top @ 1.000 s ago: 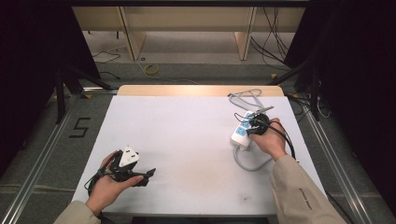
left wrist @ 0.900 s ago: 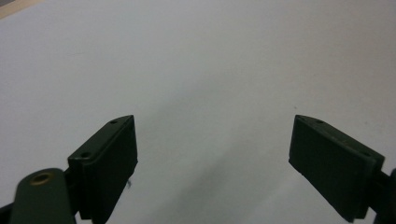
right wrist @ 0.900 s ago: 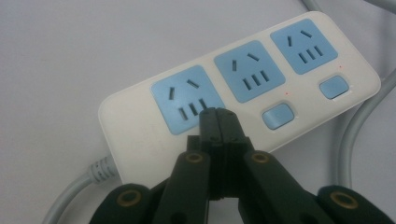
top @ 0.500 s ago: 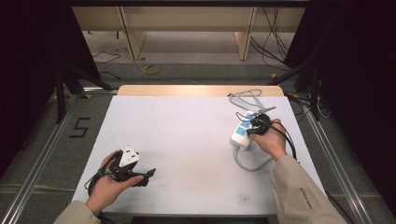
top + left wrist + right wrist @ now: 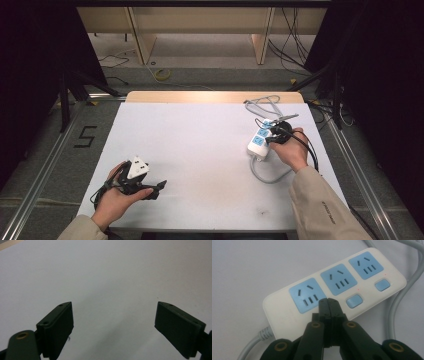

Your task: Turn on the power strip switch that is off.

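A white power strip (image 5: 258,142) with three blue sockets and blue switches lies at the table's right side; the right gripper view shows its face (image 5: 339,280) close up. My right gripper (image 5: 328,301) is shut with nothing between its jaws. Its joined tips rest on the strip beside the nearest socket (image 5: 307,294), hiding the spot under them. From above, that gripper (image 5: 270,139) sits on the strip's right edge. My left gripper (image 5: 158,190) lies low at the table's front left, and its jaws (image 5: 113,327) stand wide open over bare white tabletop.
The strip's grey cable (image 5: 267,175) loops toward the front, and more of it lies coiled at the back right (image 5: 262,105). The white table (image 5: 200,150) ends in a wooden strip at the far edge. Black cables trail from both grippers.
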The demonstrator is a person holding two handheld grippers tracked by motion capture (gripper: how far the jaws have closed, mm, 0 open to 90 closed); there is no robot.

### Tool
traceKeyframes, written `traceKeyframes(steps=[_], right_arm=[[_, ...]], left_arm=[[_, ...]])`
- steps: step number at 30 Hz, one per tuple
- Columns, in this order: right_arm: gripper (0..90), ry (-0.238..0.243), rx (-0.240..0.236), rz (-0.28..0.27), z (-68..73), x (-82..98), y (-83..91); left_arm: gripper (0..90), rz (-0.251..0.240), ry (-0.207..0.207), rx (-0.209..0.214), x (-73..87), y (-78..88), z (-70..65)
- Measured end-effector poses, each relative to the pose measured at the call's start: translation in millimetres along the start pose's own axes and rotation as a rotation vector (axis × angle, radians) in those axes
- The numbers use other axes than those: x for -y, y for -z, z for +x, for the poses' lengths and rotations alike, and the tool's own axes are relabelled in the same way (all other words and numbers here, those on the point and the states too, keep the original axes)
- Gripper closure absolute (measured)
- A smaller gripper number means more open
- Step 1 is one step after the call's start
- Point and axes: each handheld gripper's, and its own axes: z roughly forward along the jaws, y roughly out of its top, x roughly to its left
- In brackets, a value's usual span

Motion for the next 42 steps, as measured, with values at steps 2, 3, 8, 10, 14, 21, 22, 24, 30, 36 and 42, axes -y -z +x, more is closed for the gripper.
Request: traceKeyframes(steps=[2,3,8,10,14,21,22,24,30,36,42], right_arm=[[90.0,-0.007,0.002,-0.008,-1.2,0.5,1.9],[90.0,-0.009,-0.001,-0.009,-1.6,0.9,2.6],[90.0,-0.009,-0.006,-0.023,-0.8,1.9,5.4],[90.0,-0.004,-0.009,-0.031,-0.3,2.1,6.8],[90.0,-0.001,-0.010,-0.042,0.4,3.1,10.4],[88.1,-0.008,-0.014,-0.051,1.4,8.1,13.2],[87.9,-0.008,-0.014,-0.056,1.3,8.5,13.5],[87.2,-0.010,-0.014,-0.061,1.4,8.9,15.1],[84.8,-0.008,-0.019,-0.074,3.6,10.3,18.8],[83.3,-0.013,-0.022,-0.083,5.9,11.8,23.7],[81.4,-0.013,-0.035,-0.099,9.2,14.1,27.9]], left_arm=[[15.0,0.000,0.000,0.001,0.0,-0.1,-0.1],[15.0,-0.001,0.000,0.000,0.1,0.0,-0.2],[15.0,0.002,0.001,0.000,0.1,0.2,0.0],[15.0,0.001,0.001,0.001,0.1,0.0,-0.1],[15.0,0.002,0.001,0.001,0.2,0.2,0.2],[15.0,0.002,0.001,0.002,0.2,0.2,0.1],[15.0,0.002,0.002,0.001,0.3,0.2,0.2],[15.0,0.002,0.003,0.001,0.3,0.2,0.4],[15.0,0.003,0.003,0.002,0.5,0.2,0.2],[15.0,0.005,0.003,0.001,0.7,0.1,0.1],[15.0,0.006,0.005,0.001,0.8,0.0,0.2]])
